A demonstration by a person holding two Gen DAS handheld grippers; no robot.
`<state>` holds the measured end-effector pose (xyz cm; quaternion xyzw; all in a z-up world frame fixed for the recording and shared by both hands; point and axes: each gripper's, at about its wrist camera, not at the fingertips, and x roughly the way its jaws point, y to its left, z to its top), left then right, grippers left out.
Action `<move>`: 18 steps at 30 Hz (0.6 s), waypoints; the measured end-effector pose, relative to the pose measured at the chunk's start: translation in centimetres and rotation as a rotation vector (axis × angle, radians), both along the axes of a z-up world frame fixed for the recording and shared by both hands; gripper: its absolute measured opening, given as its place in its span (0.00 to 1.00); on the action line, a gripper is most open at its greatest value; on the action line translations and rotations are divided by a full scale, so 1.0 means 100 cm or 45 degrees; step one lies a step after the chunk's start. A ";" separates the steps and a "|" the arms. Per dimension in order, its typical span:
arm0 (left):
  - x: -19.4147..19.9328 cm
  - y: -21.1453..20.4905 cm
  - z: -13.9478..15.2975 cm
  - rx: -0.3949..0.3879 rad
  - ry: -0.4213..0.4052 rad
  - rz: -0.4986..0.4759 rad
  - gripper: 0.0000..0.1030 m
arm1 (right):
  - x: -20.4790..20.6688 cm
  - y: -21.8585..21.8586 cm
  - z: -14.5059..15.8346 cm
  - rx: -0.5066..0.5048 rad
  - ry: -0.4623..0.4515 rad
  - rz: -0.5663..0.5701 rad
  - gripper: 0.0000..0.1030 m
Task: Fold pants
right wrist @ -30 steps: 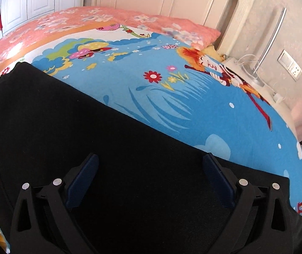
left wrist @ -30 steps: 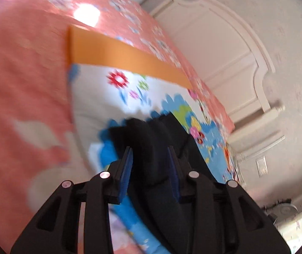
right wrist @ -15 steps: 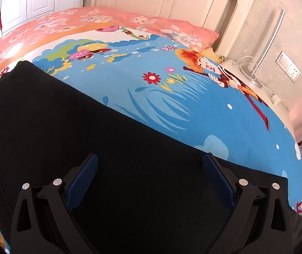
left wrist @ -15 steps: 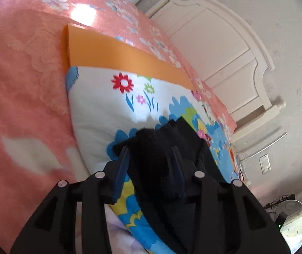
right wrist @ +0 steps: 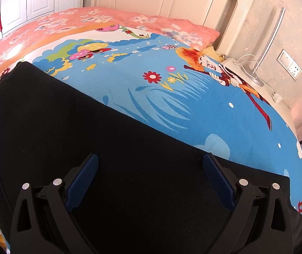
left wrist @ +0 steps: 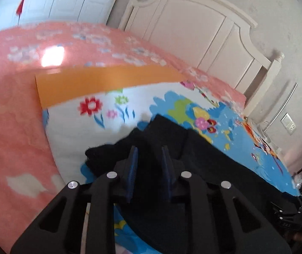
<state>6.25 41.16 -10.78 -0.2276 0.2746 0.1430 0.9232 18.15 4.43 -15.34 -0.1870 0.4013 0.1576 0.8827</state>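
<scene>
The black pants (right wrist: pixel 66 127) lie spread across the cartoon-print bed cover (right wrist: pixel 172 105), running from the left edge to the lower right. In the left wrist view one end of the pants (left wrist: pixel 203 165) is bunched up and raised off the cover. My left gripper (left wrist: pixel 149 154) has that bunch between its blue pads (left wrist: pixel 132 165), and its jaws are closing on the fabric. My right gripper (right wrist: pixel 151 163) stands wide open over the flat middle of the pants, with only flat cloth beneath its fingers.
A pink floral blanket (left wrist: pixel 13 116) with an orange band covers the bed's far side. The cream headboard (left wrist: pixel 193 31) stands behind. A nightstand with a lamp and cables (right wrist: pixel 252 72) sits at the right, and white wardrobe doors (right wrist: pixel 34 0) at the back left.
My left gripper has rolled and shifted with the pants' end still between its pads, bringing the headboard and wardrobe into view. Its jaws stand narrower. The right gripper has not moved.
</scene>
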 end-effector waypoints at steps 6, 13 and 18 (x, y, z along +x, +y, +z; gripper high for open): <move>0.060 -0.050 0.026 0.298 0.096 -0.369 0.22 | 0.000 0.000 0.000 0.005 0.005 0.000 0.92; 0.079 -0.021 0.015 0.272 0.158 -0.288 0.35 | 0.000 -0.001 0.000 0.010 0.007 0.000 0.92; 0.029 -0.032 -0.019 0.262 0.128 -0.525 0.35 | 0.000 -0.001 0.000 0.017 0.013 0.000 0.92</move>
